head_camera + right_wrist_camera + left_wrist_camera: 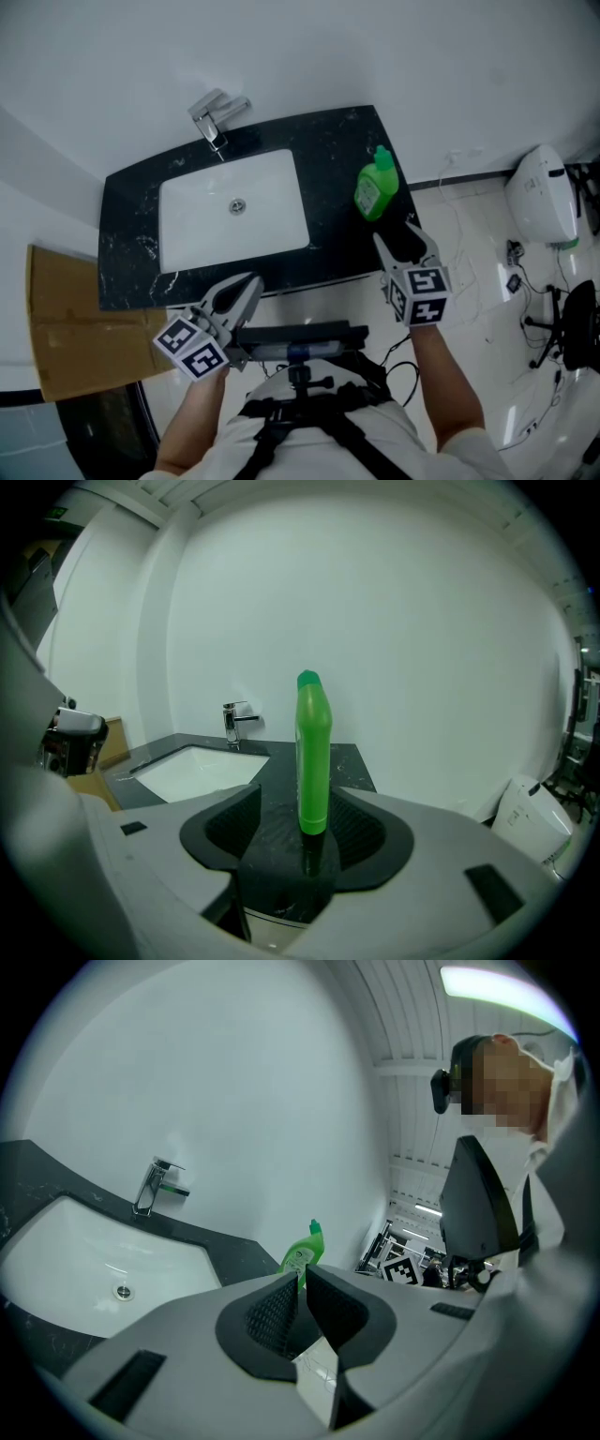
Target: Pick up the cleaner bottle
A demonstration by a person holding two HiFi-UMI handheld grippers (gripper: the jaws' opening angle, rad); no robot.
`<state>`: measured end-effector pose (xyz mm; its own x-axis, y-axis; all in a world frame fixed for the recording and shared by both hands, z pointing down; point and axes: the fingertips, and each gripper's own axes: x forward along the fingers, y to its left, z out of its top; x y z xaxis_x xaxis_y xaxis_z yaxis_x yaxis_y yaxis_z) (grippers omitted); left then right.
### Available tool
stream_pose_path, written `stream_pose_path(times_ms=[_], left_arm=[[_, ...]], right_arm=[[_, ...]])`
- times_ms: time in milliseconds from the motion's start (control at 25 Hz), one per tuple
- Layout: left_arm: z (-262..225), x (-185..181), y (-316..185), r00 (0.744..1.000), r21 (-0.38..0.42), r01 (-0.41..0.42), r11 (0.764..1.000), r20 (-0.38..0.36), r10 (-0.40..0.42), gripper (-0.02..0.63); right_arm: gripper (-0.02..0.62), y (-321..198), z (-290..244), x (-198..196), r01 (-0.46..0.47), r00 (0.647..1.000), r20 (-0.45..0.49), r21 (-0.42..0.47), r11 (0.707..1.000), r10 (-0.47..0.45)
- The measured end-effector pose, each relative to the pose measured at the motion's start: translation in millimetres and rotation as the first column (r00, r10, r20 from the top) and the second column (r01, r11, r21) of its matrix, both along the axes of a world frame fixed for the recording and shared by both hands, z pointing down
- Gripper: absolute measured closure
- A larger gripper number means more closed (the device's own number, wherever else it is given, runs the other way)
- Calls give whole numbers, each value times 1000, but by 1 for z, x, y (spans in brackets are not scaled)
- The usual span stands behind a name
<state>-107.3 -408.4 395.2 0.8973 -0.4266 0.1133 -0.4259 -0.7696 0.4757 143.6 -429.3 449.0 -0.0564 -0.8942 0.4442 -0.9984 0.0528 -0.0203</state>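
The white wall point(394, 621) fills the space behind everything, and white floor tiles point(478, 234) run off to your right with cables lying on them. A flat sheet of brown cardboard point(66, 319) lies on the floor by the left end of the black marbled worktop point(337, 141).

A white rectangular sink point(187, 234) is set into the worktop's middle and left part. Its chrome faucet point(217, 117) stands at the back edge, with the spout over the basin.

Your right gripper point(398, 234) is at the front right corner of the worktop and aims at the cleaner bottle point(377, 187). In the right gripper view its jaws stand wide apart. The bottle point(312, 752) is centred in the gap, and neither pad touches it. From above, the bottle sits just ahead of the fingertips.

Your left gripper point(246, 284) hangs in front of the worktop's front edge, below the sink. Its jaws are drawn almost together, with only a thin slit between them, and they carry nothing.

The green bottle stands on the worktop near the right edge, between the sink and that edge. Its long axis is vertical and its cap points up. Its narrow side faces your right gripper, and its labelled broad face point(302, 1255) shows in the left gripper view.
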Motion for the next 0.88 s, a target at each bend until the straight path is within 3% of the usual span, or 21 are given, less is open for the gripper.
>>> stream_pose_path(times_ms=[880], left_arm=[[10,3,-25,1000,-23,18,1000,20,-18,584]], right_arm=[[348,-41,32,8,0,1000,-21,-30,1000,0]])
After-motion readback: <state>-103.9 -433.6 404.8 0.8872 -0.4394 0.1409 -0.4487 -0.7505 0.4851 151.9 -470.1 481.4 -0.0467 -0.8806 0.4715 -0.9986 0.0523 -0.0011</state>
